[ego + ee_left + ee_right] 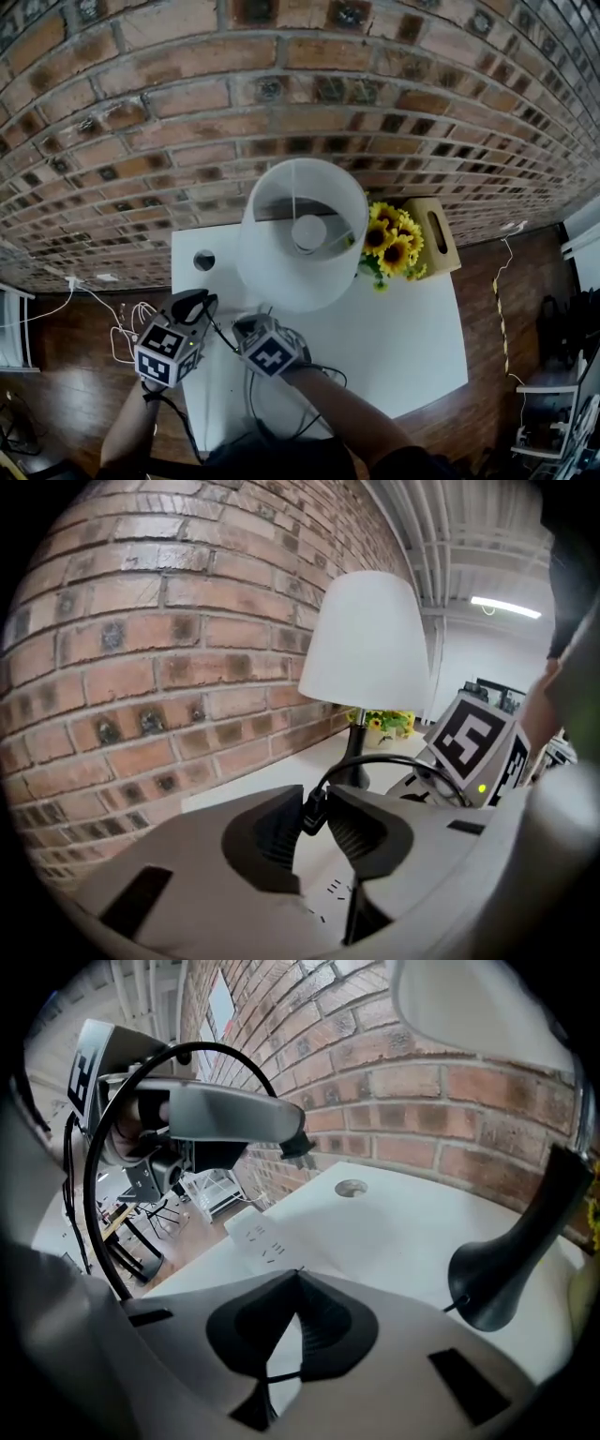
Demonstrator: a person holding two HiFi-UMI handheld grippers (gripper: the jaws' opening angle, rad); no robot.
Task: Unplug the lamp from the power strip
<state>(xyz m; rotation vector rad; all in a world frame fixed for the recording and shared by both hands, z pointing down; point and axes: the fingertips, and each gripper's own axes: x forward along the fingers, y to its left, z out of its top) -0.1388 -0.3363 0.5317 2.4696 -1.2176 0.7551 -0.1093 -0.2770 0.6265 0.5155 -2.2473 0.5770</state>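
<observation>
Well, my left gripper point(316, 797) is clenched on the small black plug point(298, 1145) of the lamp, one ribbed pad on each side. The plug hangs in the air, clear of the flat white power strip point(261, 1237) that lies on the white table point(412, 337) below it. Its thin black cord point(94, 1166) loops up and away from my fingers. My right gripper point(298, 1277) has its jaws pressed together with nothing between them, its tips just at the strip's near end. The lamp's white drum shade point(302, 234) stands over its curved black base point(497, 1279), near the brick wall. Beside it are yellow sunflowers point(394, 239); the blooms hide whatever pot holds them. Touching them is a tan wooden box point(437, 234) with an oblong slot on top, its contents out of sight
</observation>
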